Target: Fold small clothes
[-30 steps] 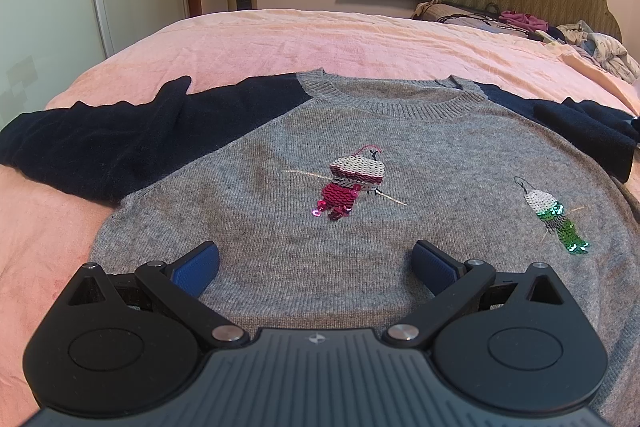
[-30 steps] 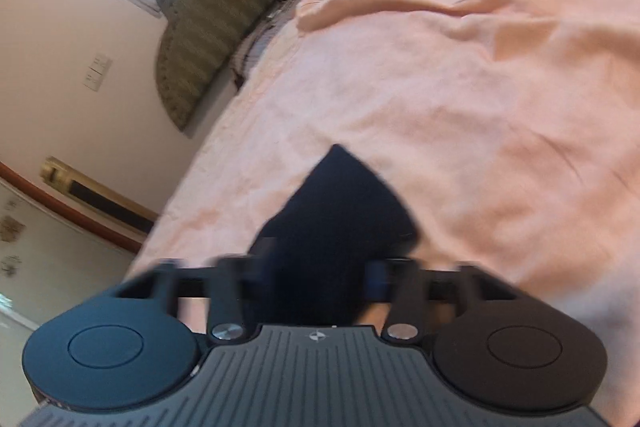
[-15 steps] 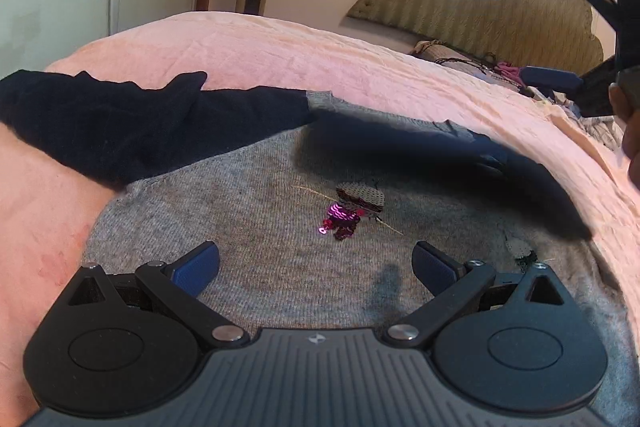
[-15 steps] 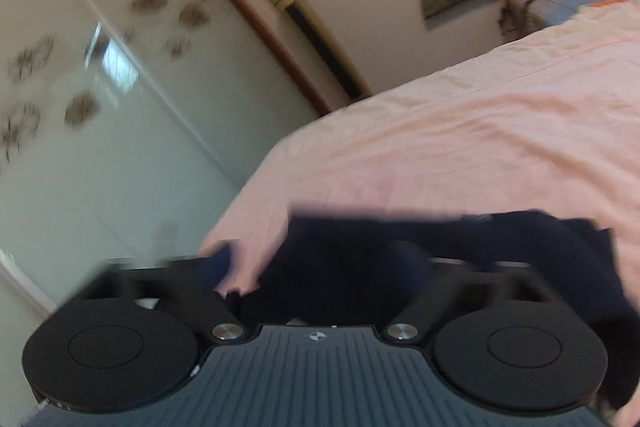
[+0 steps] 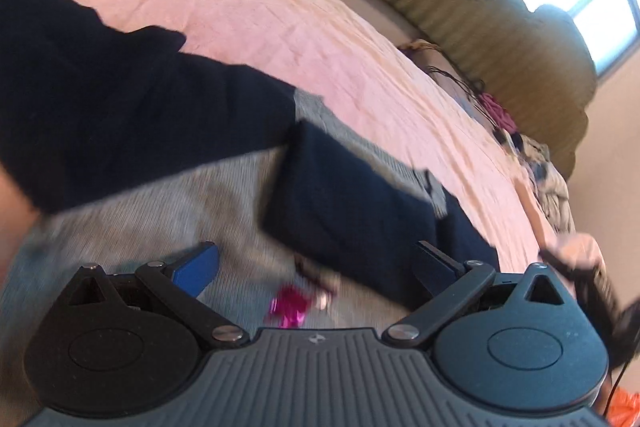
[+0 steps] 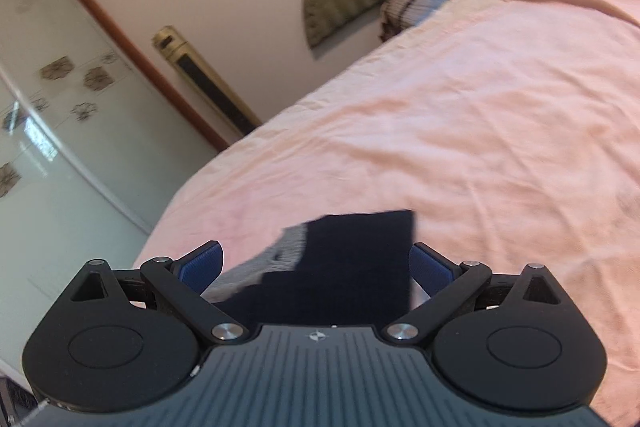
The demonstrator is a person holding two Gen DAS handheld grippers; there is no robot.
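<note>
A small grey sweater (image 5: 168, 211) with navy sleeves lies on the pink bed (image 5: 248, 11). One navy sleeve (image 5: 352, 203) lies folded across the grey chest; the other navy sleeve (image 5: 100, 99) stretches out to the left. A pink sequin bird (image 5: 290, 309) shows just ahead of my left gripper (image 5: 316, 263), which is open and empty above the sweater body. My right gripper (image 6: 316, 261) is open, with the folded navy sleeve (image 6: 360, 259) and a bit of the grey collar (image 6: 288, 247) showing between its fingers.
A pile of other clothes (image 5: 532, 155) lies by the green padded headboard (image 5: 512, 39). A glass wardrobe door (image 6: 52, 131) and a gold tower fan (image 6: 200, 75) stand beyond the bed's edge. Bare pink sheet (image 6: 480, 115) lies beyond the sweater.
The right gripper carried the right navy sleeve over onto the grey chest and has opened, letting it go. The left gripper has tilted and moved closer over the sweater, staying open.
</note>
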